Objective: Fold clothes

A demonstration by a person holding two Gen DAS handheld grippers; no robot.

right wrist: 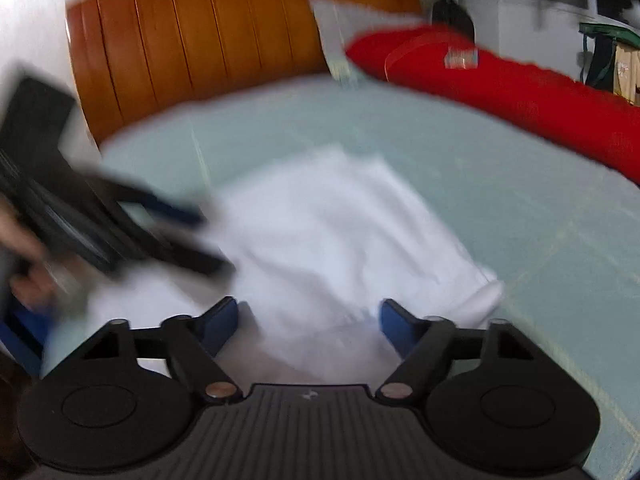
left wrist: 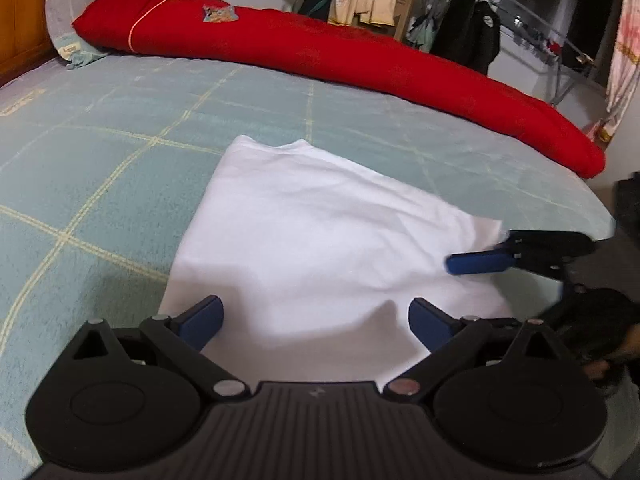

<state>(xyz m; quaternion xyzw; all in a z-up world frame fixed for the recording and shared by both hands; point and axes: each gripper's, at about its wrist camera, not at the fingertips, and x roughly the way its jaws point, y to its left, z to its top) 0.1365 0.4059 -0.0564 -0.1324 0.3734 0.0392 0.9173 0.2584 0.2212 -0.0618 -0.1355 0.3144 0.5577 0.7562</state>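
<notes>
A white garment (left wrist: 320,232), folded into a rough rectangle, lies flat on the pale green checked bedsheet (left wrist: 100,184). My left gripper (left wrist: 316,320) hangs open over its near edge, with cloth below the blue fingers (left wrist: 204,318) and nothing pinched. My right gripper (left wrist: 490,250) reaches in from the right at the garment's right corner. In the blurred right wrist view, the right gripper (right wrist: 310,320) is open over the white garment (right wrist: 328,224), pads apart, with cloth lying beneath them. The left gripper (right wrist: 196,240) shows there at the left, held by a hand (right wrist: 24,272).
A long red bolster (left wrist: 360,60) lies across the far side of the bed, with a grey pillow (left wrist: 68,12) against the wooden headboard (right wrist: 200,40). Hanging clothes (left wrist: 460,28) and a drying rack stand beyond. The bed's edge (left wrist: 600,216) drops off at the right.
</notes>
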